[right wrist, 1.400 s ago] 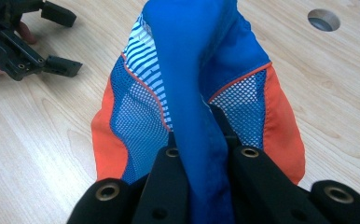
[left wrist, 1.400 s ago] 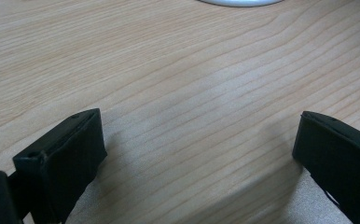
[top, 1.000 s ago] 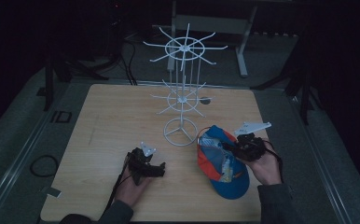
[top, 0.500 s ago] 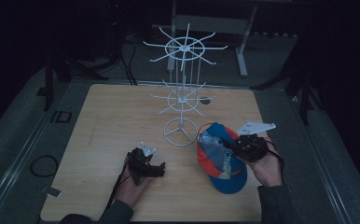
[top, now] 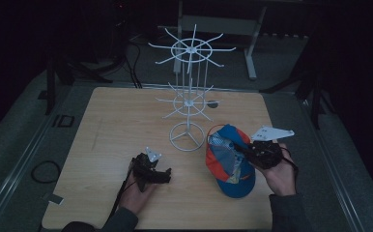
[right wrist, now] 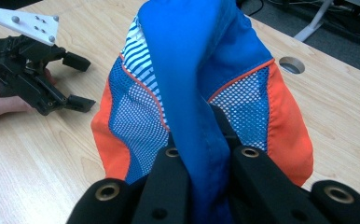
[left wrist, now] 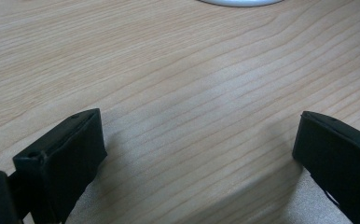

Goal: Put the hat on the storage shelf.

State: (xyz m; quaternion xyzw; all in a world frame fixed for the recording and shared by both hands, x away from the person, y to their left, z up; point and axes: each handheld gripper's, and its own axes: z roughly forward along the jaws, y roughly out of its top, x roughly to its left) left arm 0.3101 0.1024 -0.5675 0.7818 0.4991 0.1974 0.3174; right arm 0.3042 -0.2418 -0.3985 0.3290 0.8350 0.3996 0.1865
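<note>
Cap first: the blue, orange and white mesh baseball cap point(top: 230, 162) sits in the lower right of the high view, on the pale wooden counter point(top: 117, 121). The right gripper point(top: 246, 152) has its jaws squeezed tight on a fold of the cap's blue cloth, and in the right gripper view that fold stands up between them point(right wrist: 201, 93). So the grabbing part looks done. I think the cap is meant to go on the white wire rack with spokes like a wheel point(top: 190, 92), which stands in the middle of the high view, just up and left of the cap. No cap hangs on it yet, so lifting and hanging are left to do.

The left gripper point(top: 161, 175) rests low on the counter in the lower middle, well apart from the cap. Its jaws are wide open with nothing in them, just bare wood between.

A small round hole point(top: 212, 103) is in the counter behind the rack. The rack's thin arms stick out all around, and the cap could bump them on the way up.
</note>
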